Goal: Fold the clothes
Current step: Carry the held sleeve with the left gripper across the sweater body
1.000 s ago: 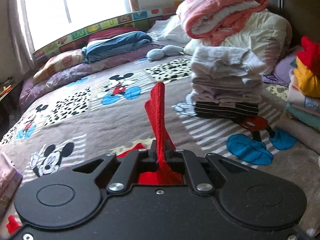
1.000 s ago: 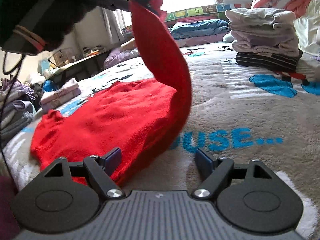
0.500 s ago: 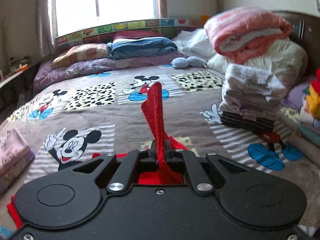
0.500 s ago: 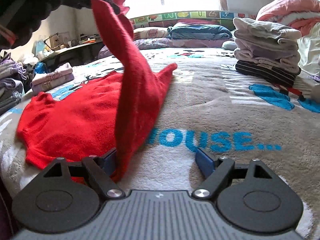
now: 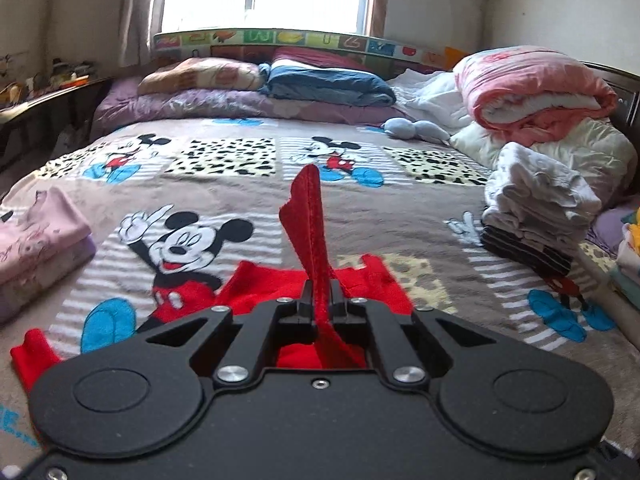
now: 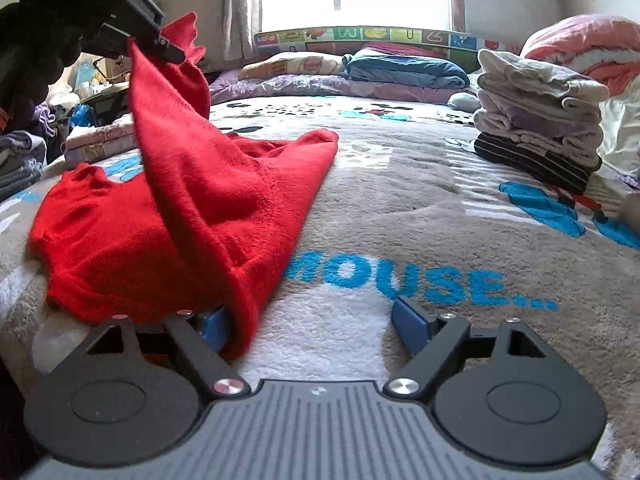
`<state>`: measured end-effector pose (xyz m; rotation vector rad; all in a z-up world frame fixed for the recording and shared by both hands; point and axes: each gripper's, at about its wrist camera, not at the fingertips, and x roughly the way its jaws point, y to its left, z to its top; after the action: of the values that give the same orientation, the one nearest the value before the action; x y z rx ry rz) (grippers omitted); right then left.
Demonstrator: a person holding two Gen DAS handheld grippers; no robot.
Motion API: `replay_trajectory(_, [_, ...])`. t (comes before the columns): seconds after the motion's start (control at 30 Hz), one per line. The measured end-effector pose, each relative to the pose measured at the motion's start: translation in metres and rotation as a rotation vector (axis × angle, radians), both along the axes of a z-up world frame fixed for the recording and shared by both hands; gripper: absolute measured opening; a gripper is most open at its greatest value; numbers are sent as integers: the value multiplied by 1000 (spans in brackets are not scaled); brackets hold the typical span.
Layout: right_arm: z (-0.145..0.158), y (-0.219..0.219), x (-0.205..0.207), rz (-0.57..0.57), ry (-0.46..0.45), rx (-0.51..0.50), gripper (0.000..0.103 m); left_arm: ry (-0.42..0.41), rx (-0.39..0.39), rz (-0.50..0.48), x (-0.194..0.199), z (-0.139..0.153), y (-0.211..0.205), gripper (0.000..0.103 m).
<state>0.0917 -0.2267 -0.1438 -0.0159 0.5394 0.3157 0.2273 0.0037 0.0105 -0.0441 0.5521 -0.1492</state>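
The red garment (image 6: 192, 208) is being carried across: compared with a second ago, the lifted edge is drawn further toward the left side of the bed (image 6: 440, 216), and the long hanging strip seen then is now spread into a broad tent whose far corner rests on the blanket near the middle of the bed. The left tongs (image 5: 320, 300) are clamped together on a fold of the red cloth, a narrow tongue of it standing up between the jaws, as in both earlier frames. The right tongs (image 6: 316, 320) are held wide apart and low over the near edge of the bed; the draped hem is brushing the left blue pad, but nothing is gripped. It is judged that a side fold is under way and not yet laid flat, the raised edge being high above the body of the garment. From the left wrist view, only the pinched strip and flat red patches on the blanket beneath are shown, along with a pink folded item (image 5: 40, 240) at the left edge of the bed and the finished stack of folded clothes (image 5: 536, 212) toward the right edge. From the right wrist view, the full shape is given: the raised left tongs (image 6: 160, 46) at the top left corner, the cloth sloping down from them, and the bulk of the garment lying spread at the near left corner.
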Motion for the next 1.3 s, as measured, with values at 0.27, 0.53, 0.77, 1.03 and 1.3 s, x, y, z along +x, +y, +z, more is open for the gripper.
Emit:
replay_trajectory(0.27, [2,6,-3,22,-17,-47,82,2,-1,3,-2,-11,22,2])
replay_trajectory(0.53, [7,14,-11,46,-46,-110,82,-14,1,-5,-2,-18,36,2])
replay_trajectory(0.77, [19,22,-35,140,-98,-159,82,4,-25,18,-2,-36,53,2])
replay_trajectory(1.03, [26,44,-45,271,-162,-158,82,27,-83,49,-2,-61,70,2])
replay_trajectory(1.3, [22,65,-39,351,-168,-149,82,47,-149,90,3,-83,88,2])
